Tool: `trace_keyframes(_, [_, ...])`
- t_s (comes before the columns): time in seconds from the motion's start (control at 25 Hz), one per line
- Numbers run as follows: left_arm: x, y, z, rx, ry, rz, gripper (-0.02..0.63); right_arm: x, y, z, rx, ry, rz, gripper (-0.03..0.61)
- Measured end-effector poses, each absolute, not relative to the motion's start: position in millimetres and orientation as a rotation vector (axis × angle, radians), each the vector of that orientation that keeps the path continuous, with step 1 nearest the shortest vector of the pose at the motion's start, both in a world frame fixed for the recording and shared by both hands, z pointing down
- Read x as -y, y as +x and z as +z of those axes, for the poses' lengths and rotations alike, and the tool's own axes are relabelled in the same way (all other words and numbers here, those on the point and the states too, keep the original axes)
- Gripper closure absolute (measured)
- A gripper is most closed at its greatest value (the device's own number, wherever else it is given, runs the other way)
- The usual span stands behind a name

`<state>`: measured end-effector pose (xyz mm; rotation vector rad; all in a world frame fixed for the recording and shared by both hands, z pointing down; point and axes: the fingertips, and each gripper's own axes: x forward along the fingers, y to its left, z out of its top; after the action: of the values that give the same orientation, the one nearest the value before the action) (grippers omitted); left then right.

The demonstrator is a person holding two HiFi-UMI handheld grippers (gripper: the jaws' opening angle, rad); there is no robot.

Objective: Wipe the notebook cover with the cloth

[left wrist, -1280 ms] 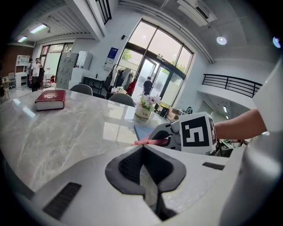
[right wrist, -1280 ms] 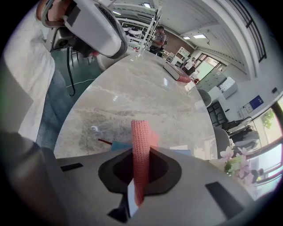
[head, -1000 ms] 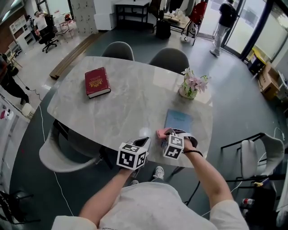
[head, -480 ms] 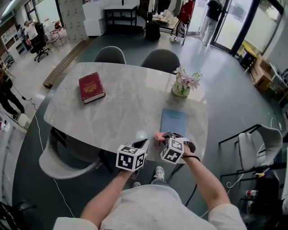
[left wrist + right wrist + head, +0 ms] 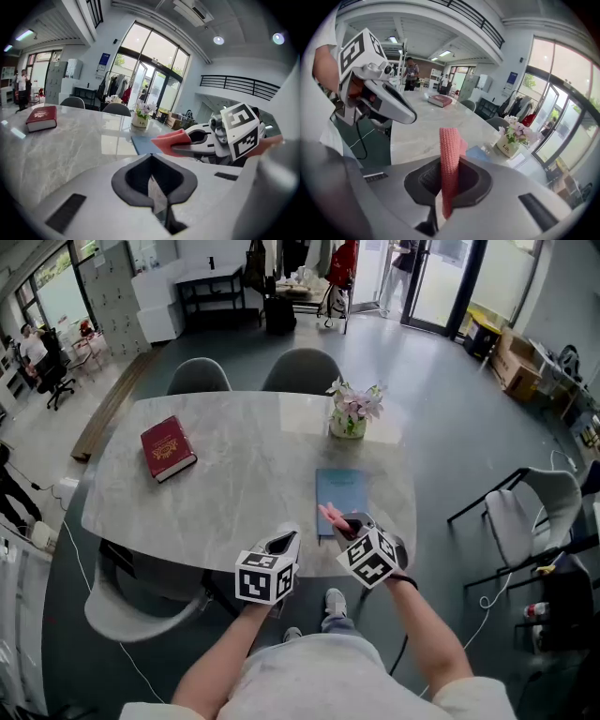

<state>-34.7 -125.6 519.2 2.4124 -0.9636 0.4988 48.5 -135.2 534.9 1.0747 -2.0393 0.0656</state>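
Note:
The blue notebook lies flat near the table's front right edge, in front of the flower vase. My right gripper is shut on a pink knitted cloth, which hovers at the notebook's near left corner. In the right gripper view the cloth stands upright between the jaws, with the notebook beyond it. My left gripper sits just left of it at the table's front edge, shut and holding nothing. The left gripper view shows the notebook ahead and the cloth to the right.
A red book lies at the table's far left. Two grey chairs stand behind the table, another chair to the right. Cardboard boxes and shelves line the room's edges. People stand far back in the room.
The head view has swung, so the table sits further left in the frame. My right gripper has tipped the cloth up slightly at the notebook's near corner. The left gripper has barely moved.

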Motion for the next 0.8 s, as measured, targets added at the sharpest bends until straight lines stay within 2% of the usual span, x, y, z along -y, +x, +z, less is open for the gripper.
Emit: trace_keyframes(0.8, [105.0,-1.9,488.5,0.837,2.575,0.500,0.615,73.3,117.7,463.0,2.163,1.719,0.384,0.565])
